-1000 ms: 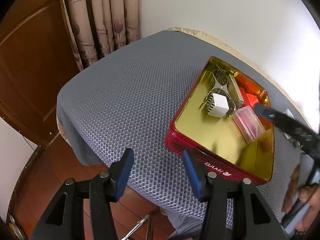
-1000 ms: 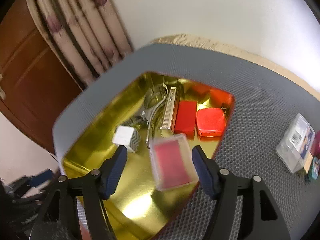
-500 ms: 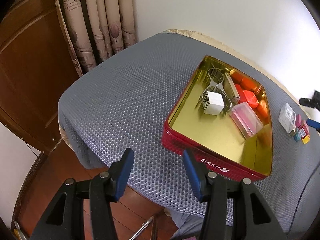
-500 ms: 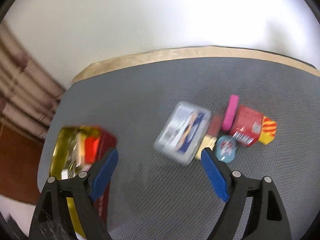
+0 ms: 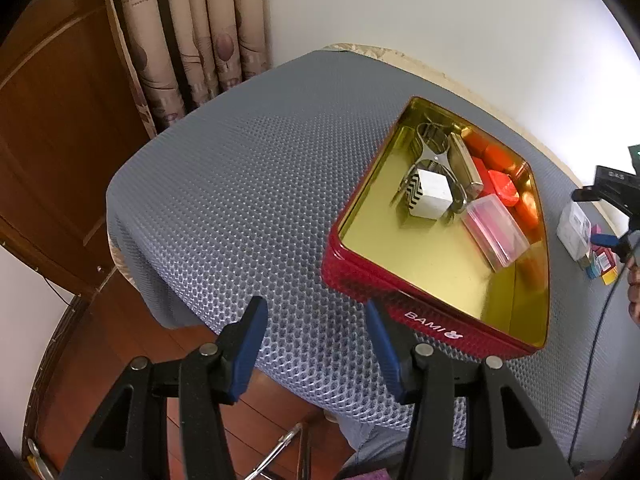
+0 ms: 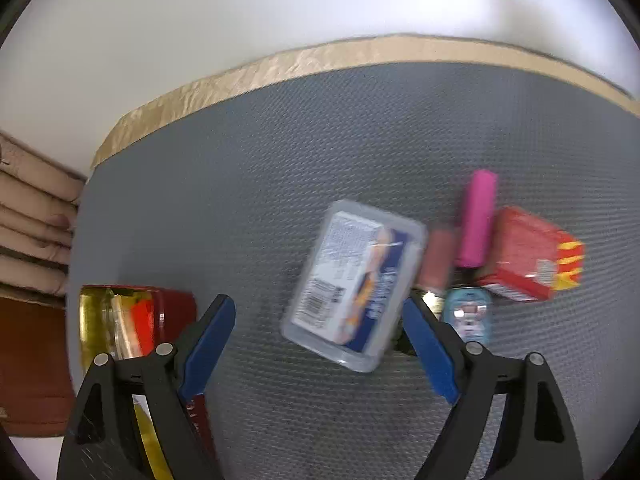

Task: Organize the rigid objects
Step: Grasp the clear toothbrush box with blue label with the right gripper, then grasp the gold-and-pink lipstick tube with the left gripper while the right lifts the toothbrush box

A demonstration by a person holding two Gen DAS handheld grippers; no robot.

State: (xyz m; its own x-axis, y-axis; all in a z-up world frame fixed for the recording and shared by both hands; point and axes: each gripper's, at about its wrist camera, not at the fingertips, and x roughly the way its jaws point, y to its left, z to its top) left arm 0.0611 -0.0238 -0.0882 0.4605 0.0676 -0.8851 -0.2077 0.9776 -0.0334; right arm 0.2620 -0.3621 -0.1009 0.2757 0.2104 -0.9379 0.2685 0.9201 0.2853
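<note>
We hold our right tongs (image 6: pixel 318 346) spread wide and empty over the clear plastic box (image 6: pixel 354 284), which lies on the grey desk (image 6: pixel 320 140) beside a pink tube (image 6: pixel 476 220) and red carton (image 6: pixel 524 254). Our left tongs (image 5: pixel 316 344), also wide and empty, hover near the red tin (image 5: pixel 372 284).

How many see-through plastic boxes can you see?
2. A pink box lies inside the red tin; a box with a blue label lies on the gray mat beyond the right gripper. More may be hidden.
</note>
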